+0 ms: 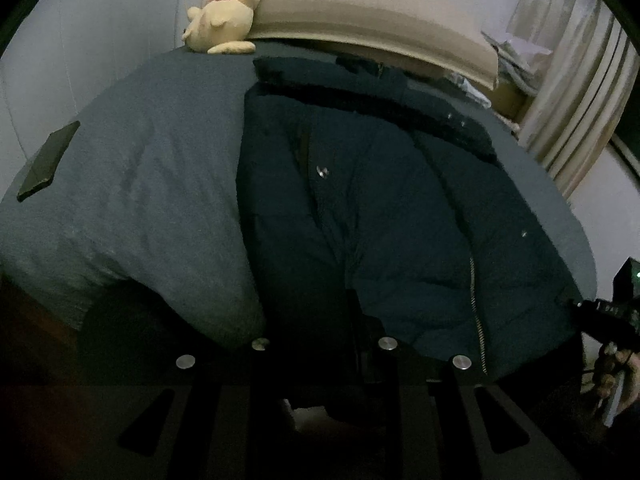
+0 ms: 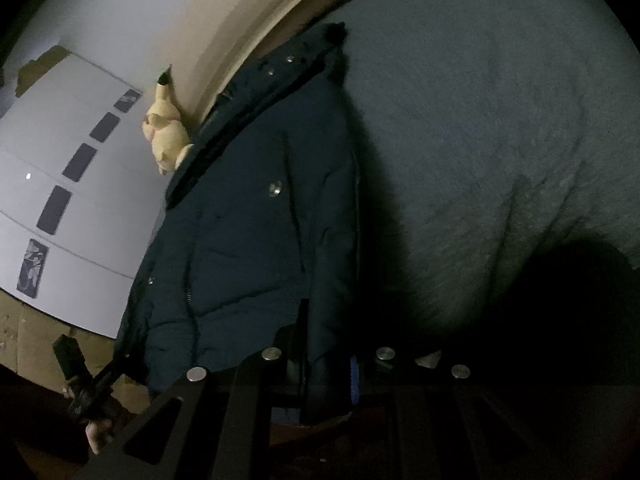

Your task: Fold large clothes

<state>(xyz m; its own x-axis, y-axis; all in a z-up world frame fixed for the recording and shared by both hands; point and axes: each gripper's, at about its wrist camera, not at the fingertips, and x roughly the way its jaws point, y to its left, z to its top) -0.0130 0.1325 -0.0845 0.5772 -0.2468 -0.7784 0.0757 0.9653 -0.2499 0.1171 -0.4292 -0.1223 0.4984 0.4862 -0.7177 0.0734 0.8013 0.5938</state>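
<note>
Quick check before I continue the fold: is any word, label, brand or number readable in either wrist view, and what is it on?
Nothing can be read for certain.
Right claw: white marking on its body, too blurred to read.
Jacket: no readable label; blue tag shows no lettering.
Wall panels: dark patterns only, no letters.

A bed (image 1: 168, 184) is covered by a grey blanket (image 2: 500, 120). A big dark blue coat (image 1: 380, 216) is spread flat on the blanket. A yellow soft toy (image 1: 224, 12) is propped at the headboard (image 1: 380, 20). A dark flat thing (image 1: 48, 160) is laid near the edge.
</note>
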